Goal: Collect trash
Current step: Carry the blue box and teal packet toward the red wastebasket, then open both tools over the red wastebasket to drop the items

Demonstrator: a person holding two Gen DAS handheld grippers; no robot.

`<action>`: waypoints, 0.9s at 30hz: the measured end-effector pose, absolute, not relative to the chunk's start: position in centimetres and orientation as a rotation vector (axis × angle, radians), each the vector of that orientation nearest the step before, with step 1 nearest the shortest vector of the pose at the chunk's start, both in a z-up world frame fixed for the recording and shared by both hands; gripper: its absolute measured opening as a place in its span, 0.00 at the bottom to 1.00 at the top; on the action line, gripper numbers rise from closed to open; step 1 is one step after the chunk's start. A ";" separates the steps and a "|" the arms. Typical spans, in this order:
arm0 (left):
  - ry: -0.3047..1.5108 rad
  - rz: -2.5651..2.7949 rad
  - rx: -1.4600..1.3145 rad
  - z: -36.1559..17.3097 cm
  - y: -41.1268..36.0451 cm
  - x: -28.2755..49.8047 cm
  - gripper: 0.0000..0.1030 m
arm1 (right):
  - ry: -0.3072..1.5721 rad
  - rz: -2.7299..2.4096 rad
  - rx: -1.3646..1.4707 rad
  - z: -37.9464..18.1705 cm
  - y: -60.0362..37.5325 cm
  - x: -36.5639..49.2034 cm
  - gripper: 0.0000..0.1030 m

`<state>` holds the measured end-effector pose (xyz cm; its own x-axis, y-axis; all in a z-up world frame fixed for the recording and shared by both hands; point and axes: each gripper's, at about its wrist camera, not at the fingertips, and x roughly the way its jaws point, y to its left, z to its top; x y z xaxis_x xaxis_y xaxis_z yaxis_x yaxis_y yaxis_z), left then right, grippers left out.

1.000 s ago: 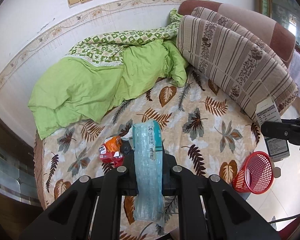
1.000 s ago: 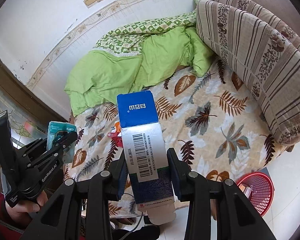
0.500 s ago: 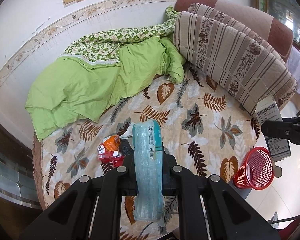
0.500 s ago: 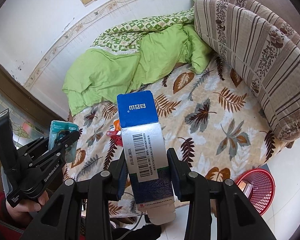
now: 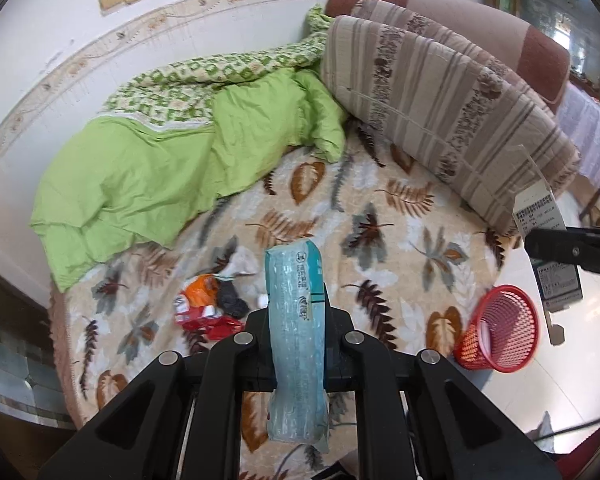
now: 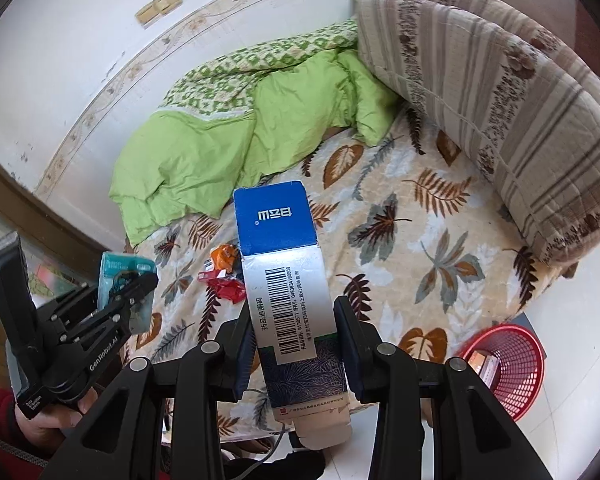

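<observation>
My left gripper (image 5: 297, 320) is shut on a pale teal tissue pack (image 5: 294, 272), held upright over the near edge of the bed. In the right wrist view that same gripper (image 6: 136, 284) and pack (image 6: 118, 270) show at the left, held by a person's hand (image 6: 48, 420). My right gripper (image 6: 296, 328) is shut on a blue and white medicine box (image 6: 276, 232) with a barcode. The box (image 5: 538, 212) also shows at the right edge of the left wrist view. A small pile of orange, red and black wrappers (image 5: 208, 308) (image 6: 222, 272) lies on the bed. A red mesh basket (image 5: 500, 328) (image 6: 508, 364) stands on the floor by the bed.
The bed carries a leaf-print blanket (image 5: 380, 240), a crumpled green quilt (image 5: 160, 172) toward the wall and striped pillows (image 5: 440, 100) at the right. White tiled floor (image 6: 572, 320) lies around the basket.
Both grippers keep their hold on the pack and the box. The views have turned slightly, so the bed and basket have shifted a little in the frames.
</observation>
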<state>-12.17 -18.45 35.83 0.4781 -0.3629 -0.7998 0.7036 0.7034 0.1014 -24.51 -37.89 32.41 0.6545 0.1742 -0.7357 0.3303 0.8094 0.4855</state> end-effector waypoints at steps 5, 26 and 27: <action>0.878 -0.819 0.444 34.8 -20.5 -13.7 0.12 | 0.880 -0.197 0.753 30.4 -41.1 -27.8 0.39; 1.040 -1.434 0.550 24.8 -39.9 -29.3 0.13 | 0.953 -0.584 1.020 18.9 -53.8 -44.0 0.39; 1.040 -1.440 0.560 24.4 -40.6 -29.8 0.13 | 0.955 -0.586 1.025 18.4 -54.2 -44.3 0.39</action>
<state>-29.80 -40.60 24.40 -0.1710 -0.5245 -0.8340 0.9566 0.1143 -0.2680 -44.29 -54.15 18.41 0.4841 0.0173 -0.8749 0.7875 0.4274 0.4441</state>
